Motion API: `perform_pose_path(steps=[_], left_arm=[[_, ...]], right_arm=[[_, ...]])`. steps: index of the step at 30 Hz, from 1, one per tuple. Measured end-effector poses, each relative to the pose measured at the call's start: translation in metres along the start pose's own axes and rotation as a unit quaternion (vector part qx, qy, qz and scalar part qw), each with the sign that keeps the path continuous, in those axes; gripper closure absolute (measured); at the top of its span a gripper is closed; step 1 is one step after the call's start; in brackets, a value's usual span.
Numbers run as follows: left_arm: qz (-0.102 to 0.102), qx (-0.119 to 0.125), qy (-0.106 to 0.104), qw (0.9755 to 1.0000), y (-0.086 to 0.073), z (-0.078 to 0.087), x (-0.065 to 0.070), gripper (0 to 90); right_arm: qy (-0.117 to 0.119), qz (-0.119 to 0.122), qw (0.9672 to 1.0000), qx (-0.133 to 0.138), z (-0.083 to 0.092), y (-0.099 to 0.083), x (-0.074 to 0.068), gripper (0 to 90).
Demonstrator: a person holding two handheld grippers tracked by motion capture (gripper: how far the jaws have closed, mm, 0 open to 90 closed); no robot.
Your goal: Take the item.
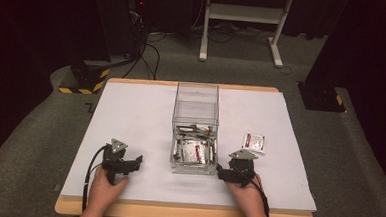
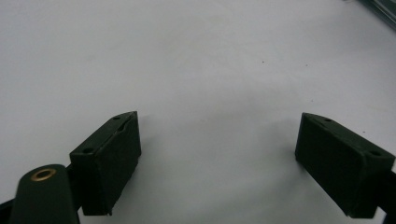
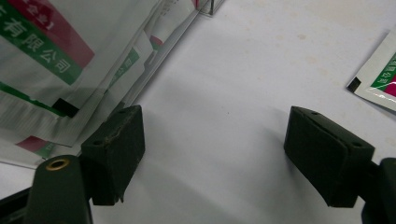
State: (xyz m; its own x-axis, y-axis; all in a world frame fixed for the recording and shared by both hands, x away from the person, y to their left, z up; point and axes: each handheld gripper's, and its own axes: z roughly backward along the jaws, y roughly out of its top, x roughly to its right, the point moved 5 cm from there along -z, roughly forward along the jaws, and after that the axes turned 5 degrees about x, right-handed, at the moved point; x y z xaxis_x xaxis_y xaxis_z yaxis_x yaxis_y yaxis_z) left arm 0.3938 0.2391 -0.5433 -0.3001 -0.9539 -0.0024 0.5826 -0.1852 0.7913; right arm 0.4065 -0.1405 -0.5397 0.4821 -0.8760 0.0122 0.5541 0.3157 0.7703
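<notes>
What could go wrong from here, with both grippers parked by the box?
1. The right gripper sits open close against the clear box; a forward push might nudge the box rather than grab anything.
2. The loose packet lies flat on the white table, so the jaws may slide over it.
3. The left gripper is open over bare table, idle.

One table [image 1: 130, 115] with a white top is seen. One clear box [image 1: 195, 128] stands on it, open at the top. Several sachets [image 1: 193, 151] are packed inside the box; their exact number cannot be told, as they overlap. One single sachet [image 1: 254, 143] lies apart on the table. Two tools are counted, the left tool [image 1: 134, 163] and the right tool [image 1: 223, 172], and two hands.
</notes>
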Motion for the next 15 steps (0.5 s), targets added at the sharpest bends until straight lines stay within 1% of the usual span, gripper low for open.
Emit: perform_pose_path(steps=[15], left_arm=[[0.0, 0.0, 0.0, 1.0, 0.0, 0.0, -0.0001, 14.4]], right_arm=[[-0.002, 0.002, 1.0, 0.001, 0.0, -0.0002, -0.0003, 20.4]])
